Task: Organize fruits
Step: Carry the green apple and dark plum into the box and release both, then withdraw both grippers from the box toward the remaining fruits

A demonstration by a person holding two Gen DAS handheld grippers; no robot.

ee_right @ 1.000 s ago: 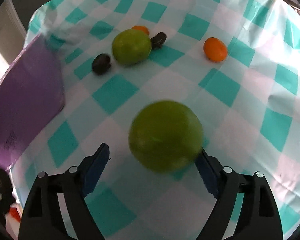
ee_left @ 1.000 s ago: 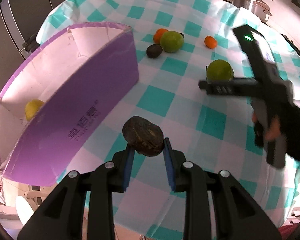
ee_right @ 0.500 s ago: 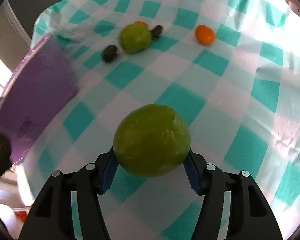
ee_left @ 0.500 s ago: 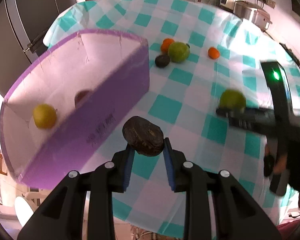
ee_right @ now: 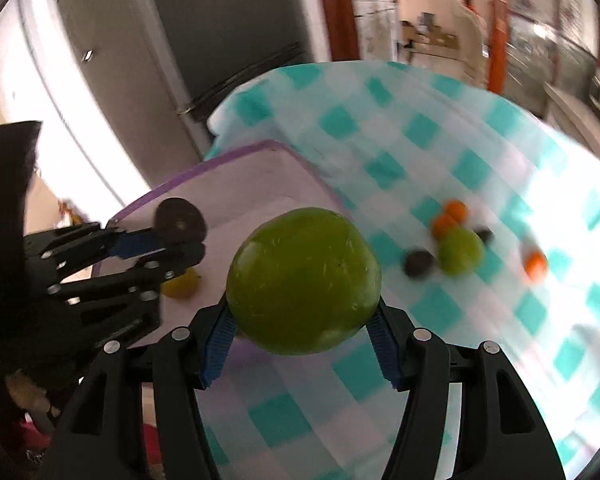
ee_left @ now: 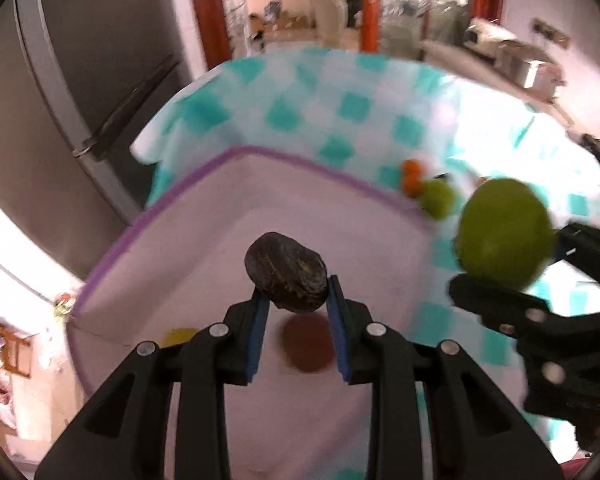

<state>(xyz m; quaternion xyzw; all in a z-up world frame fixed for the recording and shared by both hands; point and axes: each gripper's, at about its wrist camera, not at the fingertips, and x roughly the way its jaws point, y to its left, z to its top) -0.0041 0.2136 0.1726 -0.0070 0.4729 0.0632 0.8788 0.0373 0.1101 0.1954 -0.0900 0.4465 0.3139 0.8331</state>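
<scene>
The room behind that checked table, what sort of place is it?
Most likely a home kitchen or dining area. A tall grey fridge stands beside the table with the checked cloth, metal pots sit on a counter at the back, and fruit lies loose on the cloth.

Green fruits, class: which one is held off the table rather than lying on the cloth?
The large green fruit, clamped in the right gripper; the smaller green fruit lies among the orange ones.

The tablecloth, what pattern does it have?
Teal and white checks on the tablecloth; the right wrist view shows it best.
</scene>
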